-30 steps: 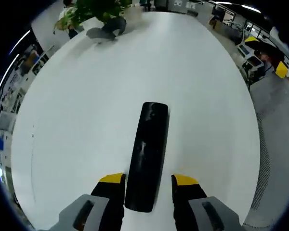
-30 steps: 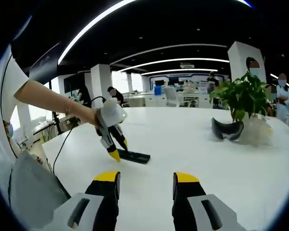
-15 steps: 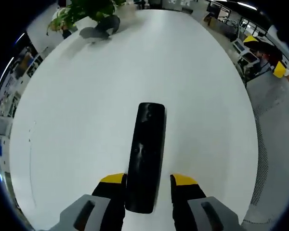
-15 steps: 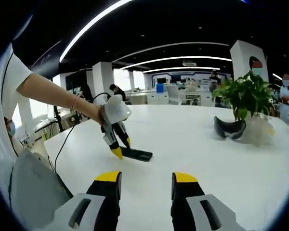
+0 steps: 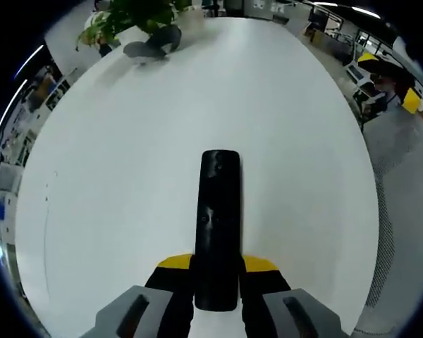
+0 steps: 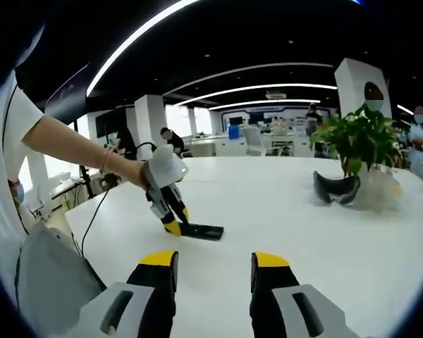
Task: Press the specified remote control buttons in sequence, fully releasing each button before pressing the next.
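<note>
The black remote control (image 5: 218, 232) lies flat on the white table (image 5: 127, 176), its near end between the yellow tips of the left gripper (image 5: 218, 263), its length running straight ahead of the jaws. Those jaws are closed in on the remote's sides and appear to clamp it. In the right gripper view the same remote (image 6: 201, 230) sits ahead and to the left of the right gripper (image 6: 213, 260), well apart from it, with the left gripper (image 6: 173, 228) angled down onto its near end. The right gripper's jaws stand apart with nothing between them.

Far ahead of the left jaws, near the table's far edge, are a potted plant (image 5: 130, 14) and a dark curved object (image 5: 152, 46).

The main risk, as I judge it: the grip covers only the remote's end, so a press further along could tip or swivel it. Buttons are too dim to pick out, so a wrong key is possible.
</note>
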`<state>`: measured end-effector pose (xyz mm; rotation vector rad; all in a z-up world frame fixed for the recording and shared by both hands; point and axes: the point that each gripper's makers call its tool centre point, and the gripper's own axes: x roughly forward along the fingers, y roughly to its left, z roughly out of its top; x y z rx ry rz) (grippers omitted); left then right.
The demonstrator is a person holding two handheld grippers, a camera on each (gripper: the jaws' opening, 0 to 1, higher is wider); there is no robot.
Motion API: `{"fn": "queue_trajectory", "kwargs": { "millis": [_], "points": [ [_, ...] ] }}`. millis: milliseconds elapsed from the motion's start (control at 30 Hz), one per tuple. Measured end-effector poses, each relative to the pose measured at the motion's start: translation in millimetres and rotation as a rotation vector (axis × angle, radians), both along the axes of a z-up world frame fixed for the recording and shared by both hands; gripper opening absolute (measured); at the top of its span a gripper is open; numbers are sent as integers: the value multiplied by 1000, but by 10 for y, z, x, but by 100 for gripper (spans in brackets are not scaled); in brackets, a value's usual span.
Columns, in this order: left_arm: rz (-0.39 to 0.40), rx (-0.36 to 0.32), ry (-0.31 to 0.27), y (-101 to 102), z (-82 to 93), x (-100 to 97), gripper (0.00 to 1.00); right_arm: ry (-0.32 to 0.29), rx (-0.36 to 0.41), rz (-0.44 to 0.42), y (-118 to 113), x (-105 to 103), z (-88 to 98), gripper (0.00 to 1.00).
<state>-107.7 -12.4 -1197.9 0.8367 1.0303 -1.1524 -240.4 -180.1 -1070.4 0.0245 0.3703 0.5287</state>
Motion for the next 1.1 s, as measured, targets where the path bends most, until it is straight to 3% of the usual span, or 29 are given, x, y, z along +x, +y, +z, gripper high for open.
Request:
{"fn": "queue_trajectory", "kwargs": {
  "millis": [600,933,1100],
  "points": [
    [-135,34,-4,-42,17,-586,23,30,-32,24,29,-19,-72,37],
    [-144,29,-4,-70,22,-858,23,34,-27,48,80,-41,-72,36],
    [-156,61,0,-93,16,-997,23,39,-35,52,83,-46,-88,36]
  ]
}}
